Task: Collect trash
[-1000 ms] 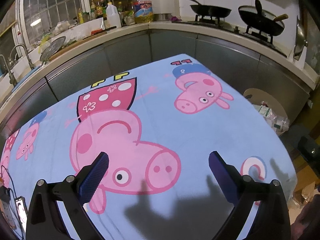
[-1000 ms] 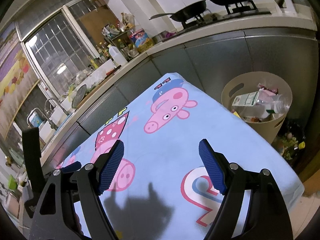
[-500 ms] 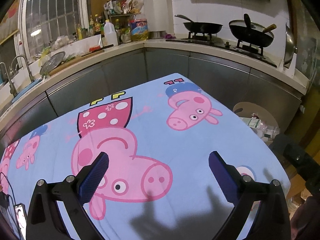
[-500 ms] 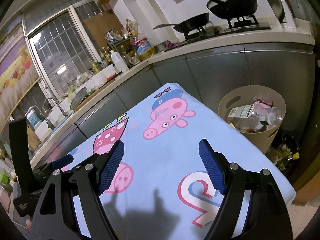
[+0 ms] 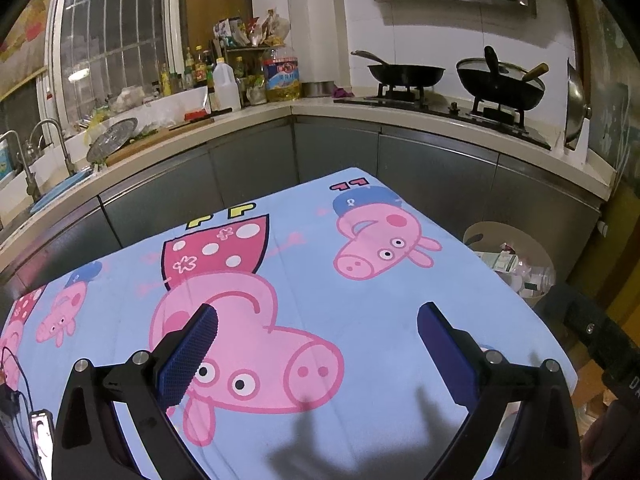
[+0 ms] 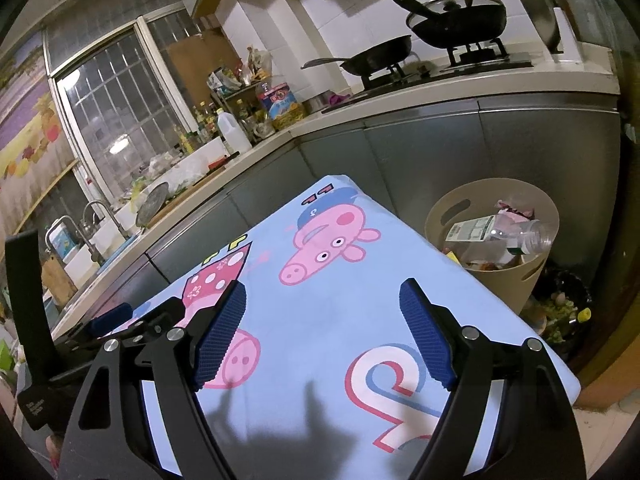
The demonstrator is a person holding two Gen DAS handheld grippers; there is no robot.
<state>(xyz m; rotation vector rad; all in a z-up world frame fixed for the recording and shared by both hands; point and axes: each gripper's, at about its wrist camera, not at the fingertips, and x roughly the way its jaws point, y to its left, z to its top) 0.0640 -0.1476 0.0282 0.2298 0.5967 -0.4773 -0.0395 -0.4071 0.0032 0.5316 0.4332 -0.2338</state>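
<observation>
A beige waste bin (image 6: pixel 448 216) stands on the floor off the table's right edge, holding a clear plastic bottle (image 6: pixel 500 234) and wrappers. In the left wrist view the same bin (image 5: pixel 480 232) shows at the right. My left gripper (image 5: pixel 318 326) hangs open over the cartoon-pig tablecloth (image 5: pixel 304 292), nothing between its blue pads. Over the cloth (image 6: pixel 332 320) my right gripper (image 6: pixel 322 304) is open too, jaws wide and empty. The left gripper's finger (image 6: pixel 112 316) shows at the left of the right wrist view. No loose trash lies on the cloth.
A kitchen counter (image 5: pixel 256 114) wraps behind the table, with a sink tap (image 5: pixel 60 140), bottles (image 5: pixel 226 84) and a stove with two black pans (image 5: pixel 404 72). A second dark bin of scraps (image 6: pixel 564 304) sits beside the beige one. A phone (image 5: pixel 40 436) lies at the left edge.
The left gripper has risen and tipped up, so more wall and the range hood show. The right view has also tipped up slightly. Both grippers stay open and empty.
</observation>
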